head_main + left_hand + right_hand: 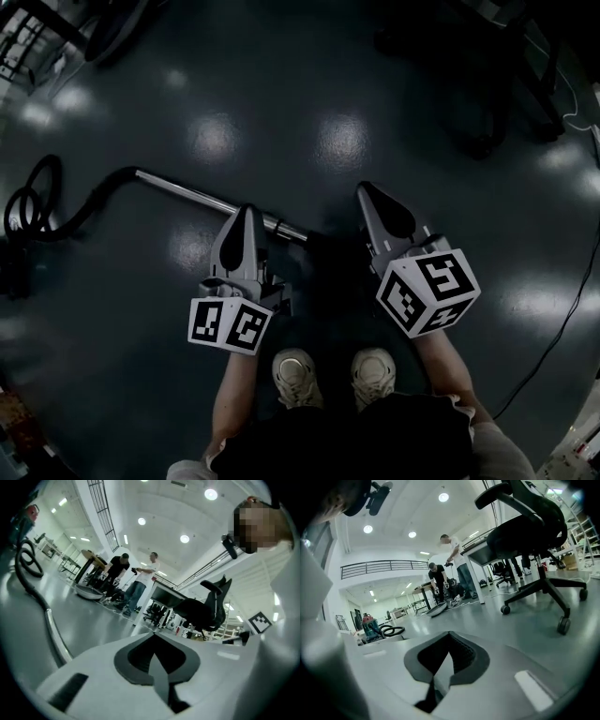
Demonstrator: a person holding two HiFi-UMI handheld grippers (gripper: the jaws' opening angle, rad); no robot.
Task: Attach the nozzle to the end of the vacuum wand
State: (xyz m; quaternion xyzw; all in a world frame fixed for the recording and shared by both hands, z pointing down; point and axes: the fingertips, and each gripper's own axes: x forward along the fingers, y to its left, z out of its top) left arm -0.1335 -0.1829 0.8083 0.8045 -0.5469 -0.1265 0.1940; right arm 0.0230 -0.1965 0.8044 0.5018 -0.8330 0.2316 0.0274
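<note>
**A:** Vacuum wand (211, 201), where is it?

**B:** Flat on the dark floor (281, 112). In the head view the metal tube runs diagonally. Its far end joins the black hose (42, 202), which loops off at the left. The free end lies just ahead of the person's shoes (295, 375), between the two grippers as seen from above.

**A:** Left gripper (247, 211)?

**B:** Clenched, pads together, nothing between them. In the head view it overlaps the tube near the free end. Its own view shows the tube lower down at the left, on the floor and clear of the jaws.

**A:** Right gripper (367, 194)?

**B:** Same: jaws closed, empty. It sits to the right of the wand's free end, apart from it. Both marker cubes face the head camera.

**A:** Surroundings?

**B:** In the right gripper view a black office chair (529, 531) stands close on the right. Far left there's a red-topped canister (369, 622) with hose coiled beside it. Two people (450, 569) stand by a desk (480, 550) well back. The left gripper view shows the same pair and a chair too.
</note>
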